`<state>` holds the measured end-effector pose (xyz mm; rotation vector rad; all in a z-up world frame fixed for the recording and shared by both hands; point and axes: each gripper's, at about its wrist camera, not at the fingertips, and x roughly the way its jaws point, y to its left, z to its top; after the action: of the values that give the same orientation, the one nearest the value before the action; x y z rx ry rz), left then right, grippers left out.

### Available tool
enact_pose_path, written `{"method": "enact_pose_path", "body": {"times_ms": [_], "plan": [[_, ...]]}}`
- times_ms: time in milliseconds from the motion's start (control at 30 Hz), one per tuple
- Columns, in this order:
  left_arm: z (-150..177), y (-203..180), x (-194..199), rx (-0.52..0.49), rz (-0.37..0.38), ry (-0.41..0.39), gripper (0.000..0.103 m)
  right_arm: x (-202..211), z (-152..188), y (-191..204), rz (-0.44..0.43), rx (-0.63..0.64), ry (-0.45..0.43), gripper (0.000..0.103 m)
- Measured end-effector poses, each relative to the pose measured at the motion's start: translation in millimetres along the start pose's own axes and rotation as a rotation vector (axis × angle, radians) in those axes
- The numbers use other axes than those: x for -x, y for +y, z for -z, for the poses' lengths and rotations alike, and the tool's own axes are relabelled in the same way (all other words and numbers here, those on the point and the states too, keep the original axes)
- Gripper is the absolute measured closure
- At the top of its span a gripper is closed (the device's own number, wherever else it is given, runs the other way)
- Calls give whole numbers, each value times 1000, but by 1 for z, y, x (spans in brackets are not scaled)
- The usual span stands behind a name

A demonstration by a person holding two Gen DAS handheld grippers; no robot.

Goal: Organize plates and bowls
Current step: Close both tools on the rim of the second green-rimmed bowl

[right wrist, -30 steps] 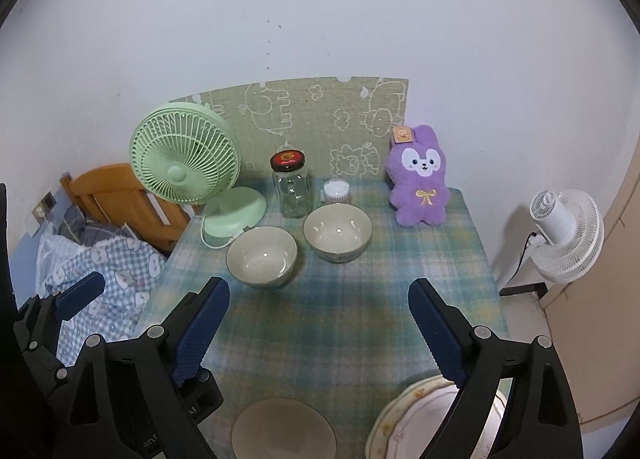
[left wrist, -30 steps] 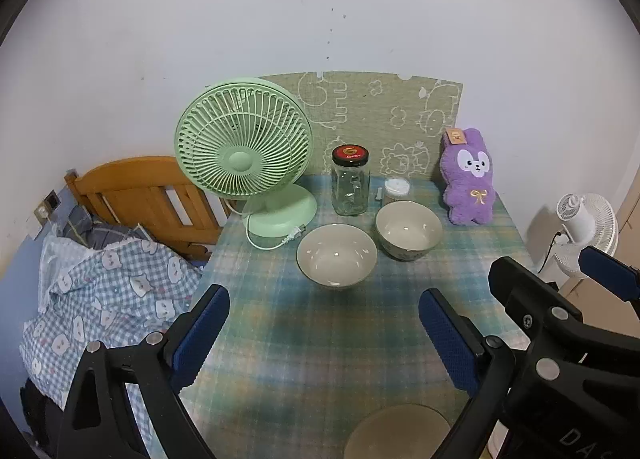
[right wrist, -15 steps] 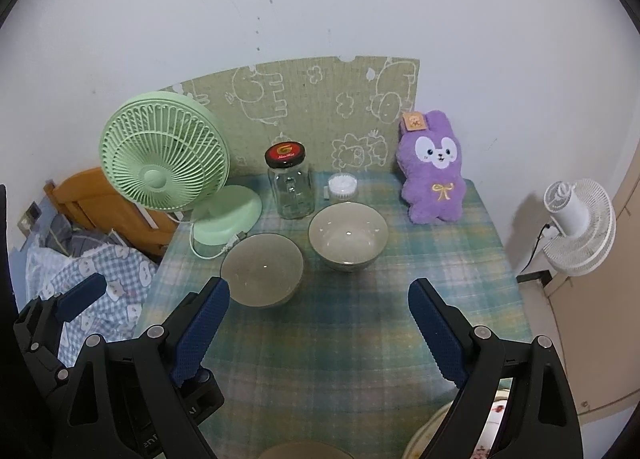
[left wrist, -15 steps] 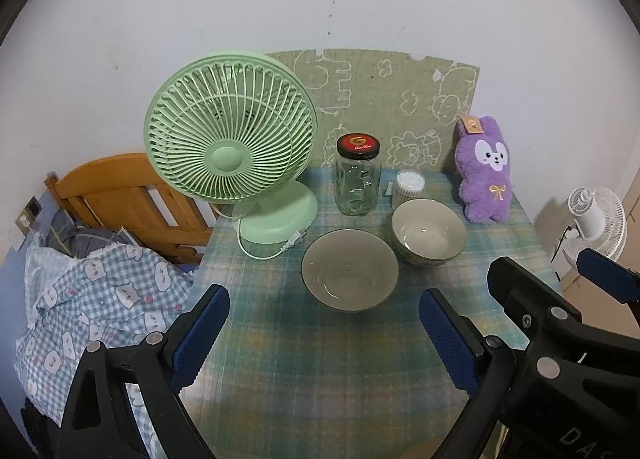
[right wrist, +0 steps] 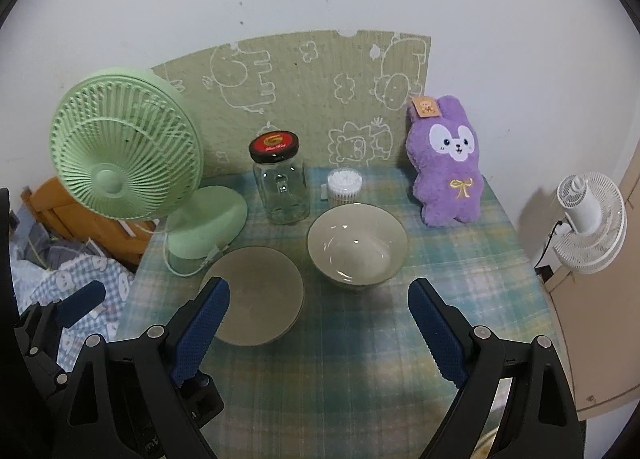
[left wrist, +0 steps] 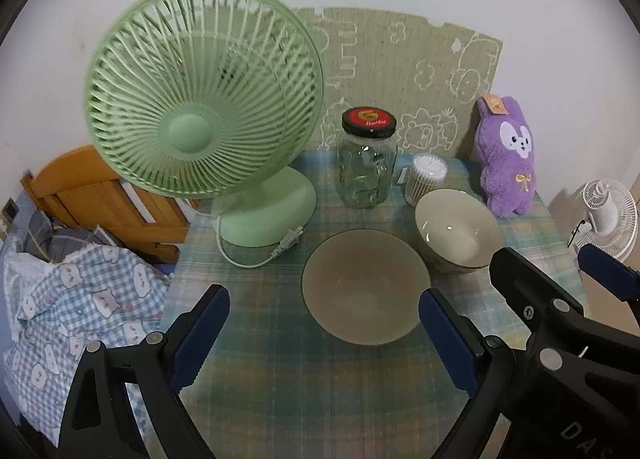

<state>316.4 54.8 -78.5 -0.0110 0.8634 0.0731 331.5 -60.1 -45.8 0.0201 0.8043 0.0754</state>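
Two bowls stand upright on the plaid tablecloth [left wrist: 304,391], side by side and close, though whether their rims touch cannot be told. The matte bowl [left wrist: 362,285] sits nearer the front, just beside the green fan [left wrist: 204,99] base and its loose plug; the glossy bowl [right wrist: 357,249] sits behind and to its right, near the glass jar [right wrist: 281,183], the cotton-swab tub [right wrist: 345,186] and the purple plush rabbit [right wrist: 450,163]. No plates are visible. The left gripper [left wrist: 320,333] hovers above the table in front of the matte bowl, jaws spread wide and empty. The right gripper [right wrist: 318,329] likewise stands wide apart, holding nothing, in front of both bowls. Judgement: both bowls appear to be glazed ceramic, rigid, moderately heavy and liable to chip if knocked together; the glossy one looks the more slippery. The sound hold is across the rim wall, one finger inside and one outside, at the near edge where access is clear. Nesting one bowl in the other calls for a level, slow descent. The fan cord near the matte bowl is a snag risk.
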Motion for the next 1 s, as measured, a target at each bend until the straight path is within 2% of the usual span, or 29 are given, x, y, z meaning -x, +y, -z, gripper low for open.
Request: {"method": "enact_pose_path", "body": {"times_ms": [100,533,600,733,1000], "plan": [[0,1,-15,-7,-13,3,6,-18,2,3,5,3,13,17],[11,9,-73,-4,7,77,6,-82,16,12,28,12,71,18],[12,8,-81,-12,12,77,7,-91,18,12,25,10,85,26],[15,9,-95,-19,17,73,9,-107,20,14,25,4,103,34],[17,10,-115,-33,44,79,33,-132,22,16,23,1,140,48]]}}
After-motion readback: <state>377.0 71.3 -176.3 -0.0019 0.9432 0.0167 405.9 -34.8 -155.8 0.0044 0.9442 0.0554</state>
